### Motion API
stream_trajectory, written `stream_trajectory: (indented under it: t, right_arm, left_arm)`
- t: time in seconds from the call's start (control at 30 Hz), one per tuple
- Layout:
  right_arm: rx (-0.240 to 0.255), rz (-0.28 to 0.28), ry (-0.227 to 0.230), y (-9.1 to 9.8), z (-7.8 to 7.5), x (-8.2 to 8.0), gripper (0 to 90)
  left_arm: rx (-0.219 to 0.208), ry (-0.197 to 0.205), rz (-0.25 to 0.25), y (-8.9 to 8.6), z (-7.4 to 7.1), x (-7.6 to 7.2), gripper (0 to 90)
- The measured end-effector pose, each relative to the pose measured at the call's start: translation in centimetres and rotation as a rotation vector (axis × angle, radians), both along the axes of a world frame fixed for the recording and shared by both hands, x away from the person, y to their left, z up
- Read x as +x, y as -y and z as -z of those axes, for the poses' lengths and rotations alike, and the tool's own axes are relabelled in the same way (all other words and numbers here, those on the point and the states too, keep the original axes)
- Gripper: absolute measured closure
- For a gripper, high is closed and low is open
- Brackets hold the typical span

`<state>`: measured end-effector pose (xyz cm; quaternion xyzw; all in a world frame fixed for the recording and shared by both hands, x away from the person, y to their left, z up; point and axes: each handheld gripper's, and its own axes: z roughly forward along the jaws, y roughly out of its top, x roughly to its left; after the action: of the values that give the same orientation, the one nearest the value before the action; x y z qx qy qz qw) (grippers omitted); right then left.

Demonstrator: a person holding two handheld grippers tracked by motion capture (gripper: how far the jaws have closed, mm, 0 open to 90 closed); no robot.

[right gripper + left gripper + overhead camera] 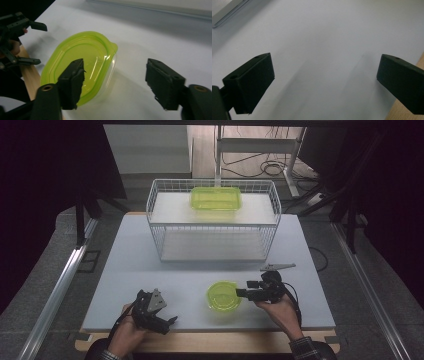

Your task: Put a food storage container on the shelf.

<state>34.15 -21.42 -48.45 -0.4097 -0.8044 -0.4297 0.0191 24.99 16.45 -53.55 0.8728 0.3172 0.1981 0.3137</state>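
High view: round green tub [223, 296] on the white table [130, 265], near the front edge. Right gripper [242, 289] level at its right rim, jaws apart and not clamped, likely lining up a grasp. Left gripper [169, 321] parked well left of it, out of the way. Behind, wire basket [160, 227] with a rectangular green box [216, 198] on its shelf. Nothing between tub and basket.

Left gripper view: jaws wide open over bare table, holding nothing.

Right gripper view: jaws parted, one over the tub's lid [80, 57], the other off to the side; no squeeze visible.
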Motion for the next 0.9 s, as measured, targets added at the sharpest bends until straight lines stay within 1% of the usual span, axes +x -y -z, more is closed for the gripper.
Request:
stream_trajectory:
  t: [0.17,0.2,0.27,0.37,0.43,0.53,0.57,0.6,0.67,0.7,0.83,0.9]
  right_arm:
    - [0.044,-0.007,-0.077,-0.2,0.4,0.7,46.5]
    - [0.056,-0.011,-0.098,-0.3,0.5,0.9,48.8]
    - [0.067,-0.013,-0.121,-0.4,0.6,1.1,52.9]
    - [0.069,-0.018,-0.151,-0.5,0.8,1.5,58.7]
    - [0.088,-0.021,-0.182,-0.4,1.1,1.7,62.6]
    - [0.129,-0.031,-0.230,-0.3,1.2,1.9,70.0]
    - [0.130,-0.028,-0.241,-0.3,1.2,1.9,73.3]
    - [0.124,-0.026,-0.256,-0.4,1.2,1.9,74.6]
    - [0.150,-0.027,-0.286,-0.3,1.3,2.0,79.2]
    - [0.153,-0.031,-0.301,-0.4,1.3,2.0,79.9]
    - [0.167,-0.035,-0.320,-0.5,1.1,2.0,80.7]
    - [0.165,-0.034,-0.322,-0.5,1.1,2.0,80.9]
  left_arm:
    - [0.004,-0.002,0.005,0.1,0.0,0.0,1.2]
    - [0.005,-0.002,0.005,0.1,0.1,0.0,1.2]
    - [0.006,-0.003,0.006,0.1,0.1,0.0,1.2]
    - [0.007,-0.005,0.009,0.1,0.1,0.0,1.2]
    - [0.008,-0.006,0.009,0.1,0.1,0.0,1.2]
    - [0.010,-0.007,0.013,0.2,0.1,0.0,1.2]
    - [0.011,-0.008,0.013,0.2,0.1,0.0,1.2]
    - [0.012,-0.008,0.014,0.2,0.1,0.0,1.2]
    - [0.011,-0.007,0.014,0.2,0.1,0.0,1.2]
    - [0.011,-0.008,0.014,0.2,0.1,0.0,1.2]
    - [0.013,-0.007,0.015,0.2,0.2,0.0,1.2]
    - [0.012,-0.007,0.015,0.2,0.2,0.0,1.2]
